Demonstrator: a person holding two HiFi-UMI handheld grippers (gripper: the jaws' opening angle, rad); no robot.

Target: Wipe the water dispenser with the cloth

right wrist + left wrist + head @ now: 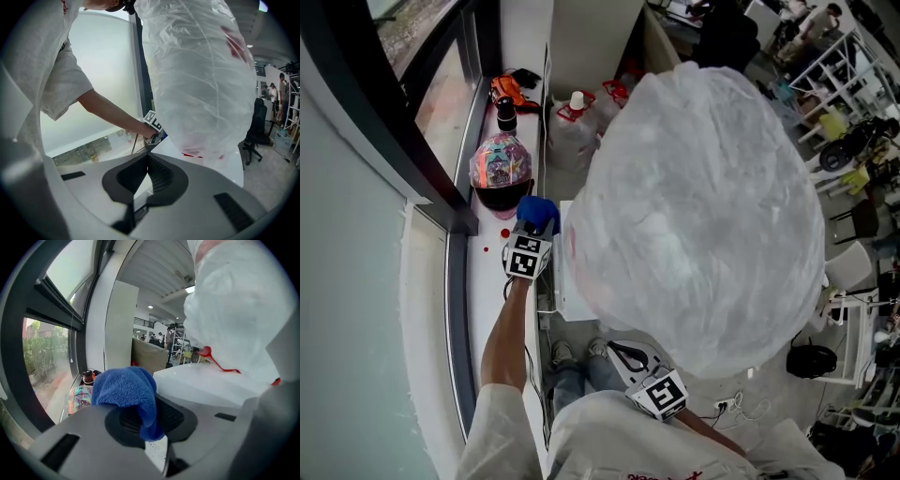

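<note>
Window glass runs down the left, and below it a white windowsill (490, 274) carries a colourful helmet (500, 164) with a dark bottle (505, 113) just behind it. Right beside the sill stands the water dispenser (573, 286), its white body topped by a big bottle wrapped in clear plastic (703, 206) that fills the middle of the head view.

Over to the left gripper (532, 234): arm stretched forward, jaws clamped on the blue cloth (538, 212). The left gripper view confirms it, with the cloth (124, 387) bunched up above the jaws and a fold hanging down between the pads. It sits just beside the dispenser's flat white top (201, 383), at the window-side edge; whether it touches the surface, I cannot tell. Behind the cloth in that view the helmet (79, 398) peeks out on the sill.

The right gripper (628, 356) hangs low, close to the person's body, well apart from the cloth. Its own view shows the right gripper (146, 161) with its pads meeting at the tips and nothing held, looking up along the wrapped bottle (201, 79).
</note>
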